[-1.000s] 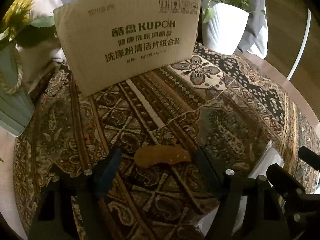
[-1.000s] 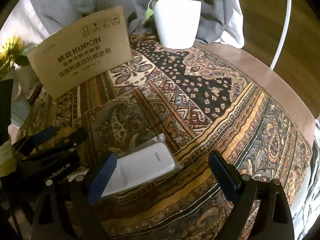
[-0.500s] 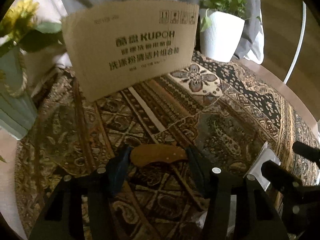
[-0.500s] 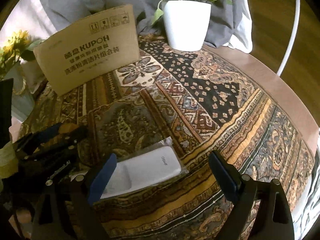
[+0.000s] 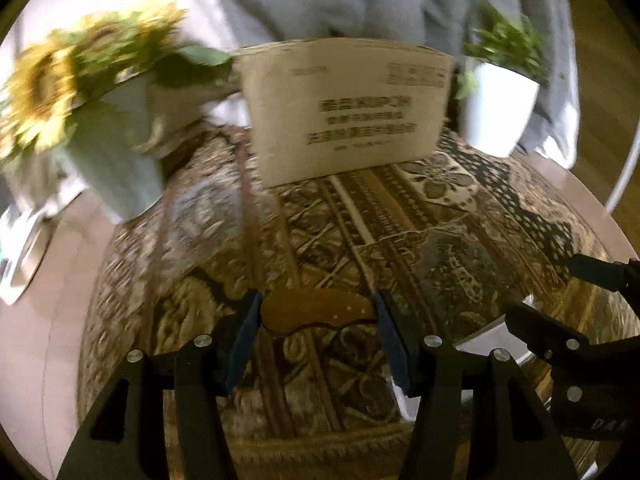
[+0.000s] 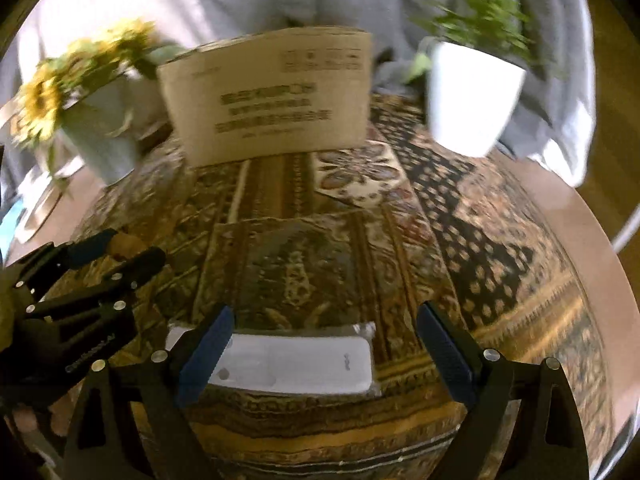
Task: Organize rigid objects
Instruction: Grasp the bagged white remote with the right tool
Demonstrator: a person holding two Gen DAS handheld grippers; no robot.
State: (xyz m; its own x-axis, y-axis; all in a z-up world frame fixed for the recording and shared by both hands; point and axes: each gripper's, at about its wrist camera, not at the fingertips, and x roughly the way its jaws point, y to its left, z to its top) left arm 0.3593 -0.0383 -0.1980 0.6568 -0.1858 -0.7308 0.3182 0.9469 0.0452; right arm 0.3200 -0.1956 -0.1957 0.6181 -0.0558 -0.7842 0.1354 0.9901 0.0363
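a lived-in home room: a round table [image 6: 592, 248] draped with a patterned paisley cloth [image 6: 500, 240], a white ribbed pot of green leaves [image 6: 472, 96], a pale vase of yellow sunflowers [image 5: 116, 160], a printed cardboard box [image 5: 344, 112], warm wooden flooring [image 5: 600, 40].

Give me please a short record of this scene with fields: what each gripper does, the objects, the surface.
left gripper: shut on the flat brown wooden piece
right gripper: open, above the white rectangular device in clear wrap
surface: patterned brown cloth on a table
behind: printed cardboard box, white plant pot, yellow sunflowers in a pale vase
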